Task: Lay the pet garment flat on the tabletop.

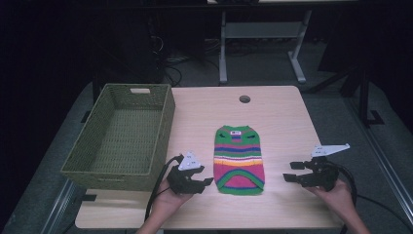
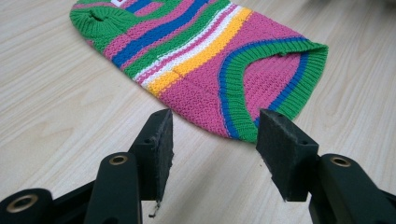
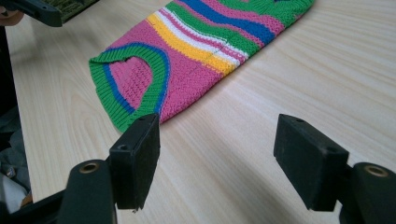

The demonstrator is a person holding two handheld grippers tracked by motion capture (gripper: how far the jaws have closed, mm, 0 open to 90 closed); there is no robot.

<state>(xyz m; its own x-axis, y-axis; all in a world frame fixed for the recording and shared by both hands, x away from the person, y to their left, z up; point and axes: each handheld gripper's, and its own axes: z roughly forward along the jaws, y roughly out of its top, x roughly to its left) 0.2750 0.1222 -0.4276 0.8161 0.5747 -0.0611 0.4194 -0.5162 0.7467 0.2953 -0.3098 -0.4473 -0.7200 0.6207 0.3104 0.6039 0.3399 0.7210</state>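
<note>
A small knitted sweater [image 1: 238, 161] with green, pink, blue, white and yellow stripes lies flat on the wooden table [image 1: 282, 117], its green-edged hem toward the front edge. My left gripper [image 1: 207, 183] sits just left of the hem, open, with nothing between its pads. In the left gripper view the hem [image 2: 243, 107] lies right in front of the open left gripper [image 2: 215, 123]. My right gripper [image 1: 290, 171] hovers to the right of the sweater, a short gap away, also open and empty. The right gripper view has the sweater [image 3: 187, 56] ahead of the right gripper [image 3: 217, 128].
A deep green woven basket [image 1: 112, 176] stands empty along the table's left side, close behind my left hand. A round cable hole [image 1: 244, 99] sits at the table's far middle. Beyond the table are a desk frame and cables on a dark floor.
</note>
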